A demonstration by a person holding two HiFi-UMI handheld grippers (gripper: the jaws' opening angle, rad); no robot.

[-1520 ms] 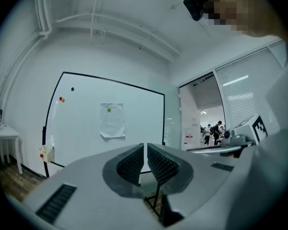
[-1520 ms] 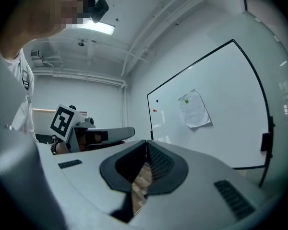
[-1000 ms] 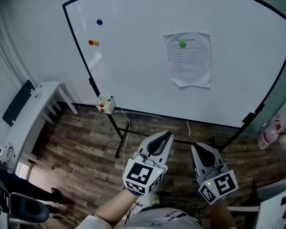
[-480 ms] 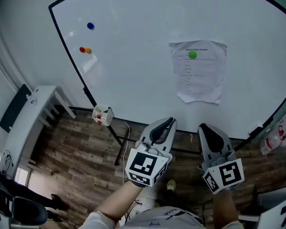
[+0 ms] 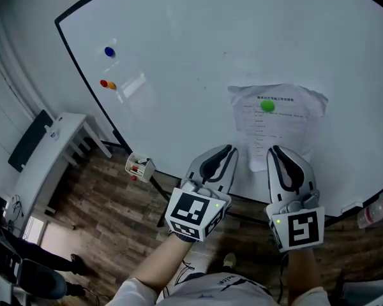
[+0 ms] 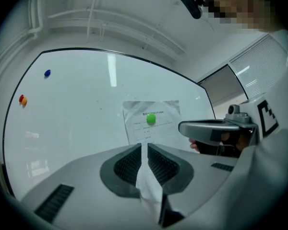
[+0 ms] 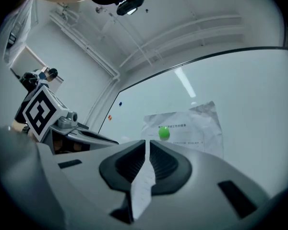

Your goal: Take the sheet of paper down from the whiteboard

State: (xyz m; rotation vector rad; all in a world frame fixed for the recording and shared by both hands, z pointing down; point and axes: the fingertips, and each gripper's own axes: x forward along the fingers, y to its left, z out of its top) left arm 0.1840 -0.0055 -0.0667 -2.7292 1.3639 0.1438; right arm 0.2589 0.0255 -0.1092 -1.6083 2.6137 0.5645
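A creased printed sheet of paper (image 5: 287, 129) hangs on the whiteboard (image 5: 198, 56), pinned near its top by a green magnet (image 5: 267, 106). Both grippers are raised side by side just below it. My left gripper (image 5: 228, 150) is shut and empty, its tip just left of the sheet's lower corner. My right gripper (image 5: 274, 151) is also shut and empty, its tip in front of the sheet's lower edge; I cannot tell whether it touches. In the left gripper view the paper (image 6: 161, 110) and magnet (image 6: 150, 119) lie straight ahead of my left gripper (image 6: 144, 145). The right gripper view shows paper (image 7: 197, 126) beyond my right gripper (image 7: 147, 142).
A blue magnet (image 5: 109, 51) and a red and orange pair (image 5: 107, 84) sit at the board's left. A small box of markers (image 5: 139, 167) hangs on the board's stand. A white desk (image 5: 51, 152) stands at the left, over wooden flooring (image 5: 115, 222).
Both grippers have moved up and forward toward the board. The sheet now looms larger and lower in view, right above their tips. Both stay shut.
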